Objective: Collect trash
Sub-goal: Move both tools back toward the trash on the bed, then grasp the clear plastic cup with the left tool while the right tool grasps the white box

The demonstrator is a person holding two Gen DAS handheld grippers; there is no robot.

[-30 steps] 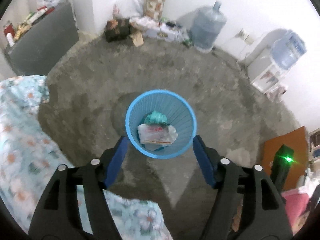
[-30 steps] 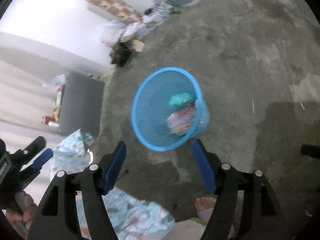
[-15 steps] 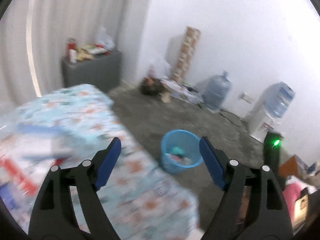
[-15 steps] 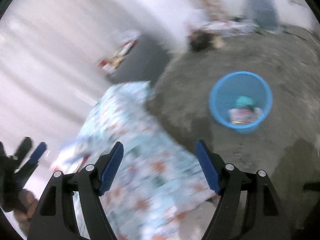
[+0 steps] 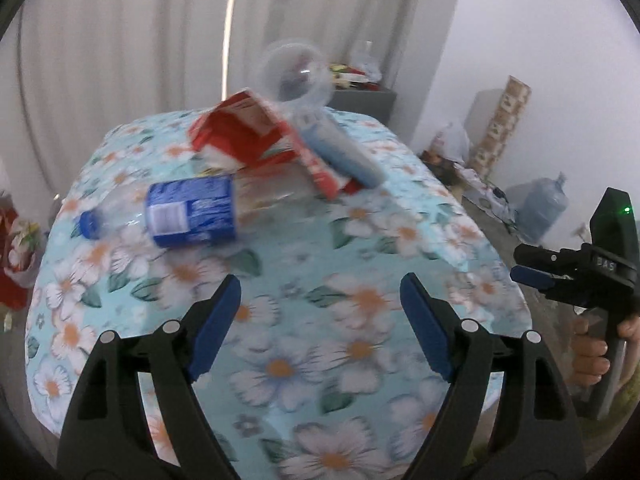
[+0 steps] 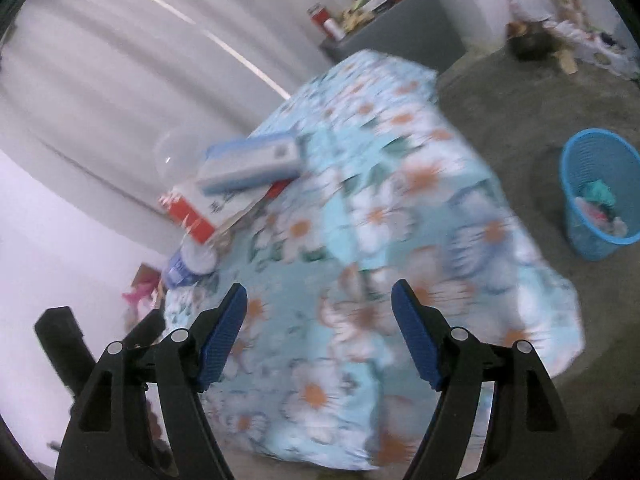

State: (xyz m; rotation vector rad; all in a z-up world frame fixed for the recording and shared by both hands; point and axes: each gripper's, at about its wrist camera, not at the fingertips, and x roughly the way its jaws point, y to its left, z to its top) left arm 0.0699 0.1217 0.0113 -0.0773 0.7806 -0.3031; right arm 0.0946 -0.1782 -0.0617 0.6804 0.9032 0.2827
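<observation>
Trash lies on a table with a floral blue cloth (image 5: 320, 320): a clear plastic bottle with a blue label (image 5: 188, 210), a red and white carton (image 5: 248, 136), a light blue box (image 5: 340, 152) and a clear plastic cup (image 5: 296, 76). My left gripper (image 5: 320, 316) is open and empty above the cloth, short of the bottle. My right gripper (image 6: 318, 330) is open and empty over the table's near corner; it also shows in the left wrist view (image 5: 576, 276). The blue mesh bin (image 6: 596, 192) stands on the floor at the right, with trash inside.
White curtains hang behind the table. A grey cabinet (image 6: 400, 24) with clutter stands beyond it. A water jug (image 5: 544, 208) and scattered bags sit by the far wall. The floor (image 6: 520, 92) is bare concrete.
Both grippers have swung away from the blue bin on the floor, up and over to the table with the trash. Both stayed open and empty.
</observation>
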